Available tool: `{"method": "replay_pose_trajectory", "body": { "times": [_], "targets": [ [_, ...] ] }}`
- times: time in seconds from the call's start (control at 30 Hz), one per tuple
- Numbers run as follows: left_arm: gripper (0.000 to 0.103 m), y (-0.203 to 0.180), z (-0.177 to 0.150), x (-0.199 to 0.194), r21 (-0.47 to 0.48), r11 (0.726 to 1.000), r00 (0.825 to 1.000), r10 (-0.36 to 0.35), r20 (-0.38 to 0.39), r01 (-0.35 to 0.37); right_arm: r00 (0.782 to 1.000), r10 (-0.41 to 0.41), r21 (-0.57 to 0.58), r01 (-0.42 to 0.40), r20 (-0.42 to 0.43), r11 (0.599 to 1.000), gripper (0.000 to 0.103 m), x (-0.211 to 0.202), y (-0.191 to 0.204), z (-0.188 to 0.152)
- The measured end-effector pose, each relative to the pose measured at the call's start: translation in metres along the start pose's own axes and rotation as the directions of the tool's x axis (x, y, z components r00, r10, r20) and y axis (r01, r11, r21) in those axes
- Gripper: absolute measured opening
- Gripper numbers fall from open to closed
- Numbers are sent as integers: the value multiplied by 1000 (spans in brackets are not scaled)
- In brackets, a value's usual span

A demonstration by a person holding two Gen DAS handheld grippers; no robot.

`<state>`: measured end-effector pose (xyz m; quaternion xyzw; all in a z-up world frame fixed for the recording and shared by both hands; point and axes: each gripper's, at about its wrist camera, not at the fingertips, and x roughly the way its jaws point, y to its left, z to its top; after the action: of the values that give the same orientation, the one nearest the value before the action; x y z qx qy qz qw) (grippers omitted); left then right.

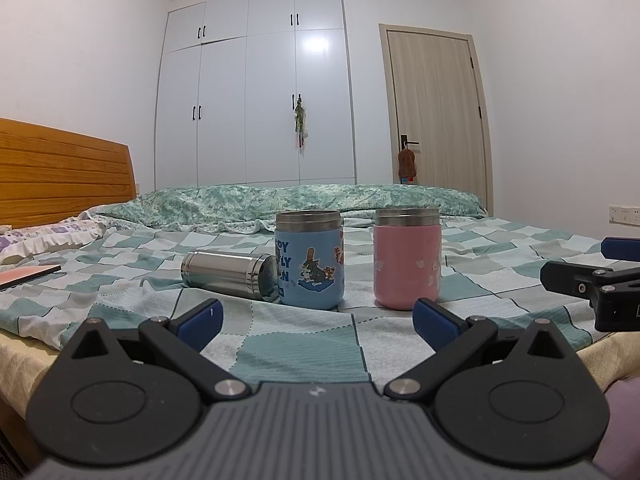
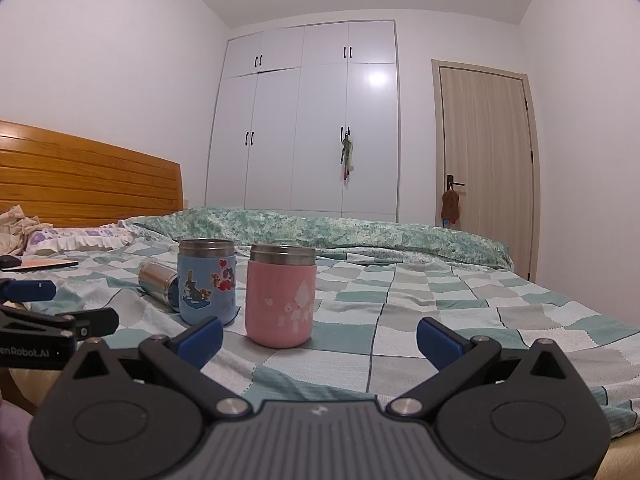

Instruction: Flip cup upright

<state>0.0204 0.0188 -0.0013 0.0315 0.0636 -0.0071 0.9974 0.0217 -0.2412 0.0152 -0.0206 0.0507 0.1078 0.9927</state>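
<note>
Steel cup (image 1: 230,276), bare metal, lies on its side on the checked bedsheet (image 1: 304,344), its far end touching or just behind the blue cartoon cup (image 1: 310,258); from my right wrist view only a short stretch of it (image 2: 158,284) shows, the rest hidden by the blue cup (image 2: 207,282)

Blue cup and pink cup (image 1: 407,258): both standing, steel rims up, near each other with a gap between

My left gripper (image 1: 316,316): jaws wide, holding nothing, low over the near edge of the bed, short of all three cups; bare sheet lies between my pads and the cups

My right gripper (image 2: 318,334): jaws wide, holding nothing, the pink cup (image 2: 280,296) just ahead of its left pad; open sheet to the right as far as the folded quilt (image 2: 320,226)

Flat book-like item (image 1: 28,274) at the left, cut off by the frame, too blurred to name

Headboard (image 1: 60,176), wardrobe (image 1: 256,92) and door (image 1: 436,108) well behind
</note>
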Motion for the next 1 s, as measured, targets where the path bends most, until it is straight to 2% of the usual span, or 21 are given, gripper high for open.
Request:
{"method": "replay_pose_trajectory", "body": {
  "times": [1.0],
  "targets": [
    [103,-2,1,2,0,1000,1000,-4,5,4,1000,0,-2,0,2,1000,103,0,1,0]
  ]
}}
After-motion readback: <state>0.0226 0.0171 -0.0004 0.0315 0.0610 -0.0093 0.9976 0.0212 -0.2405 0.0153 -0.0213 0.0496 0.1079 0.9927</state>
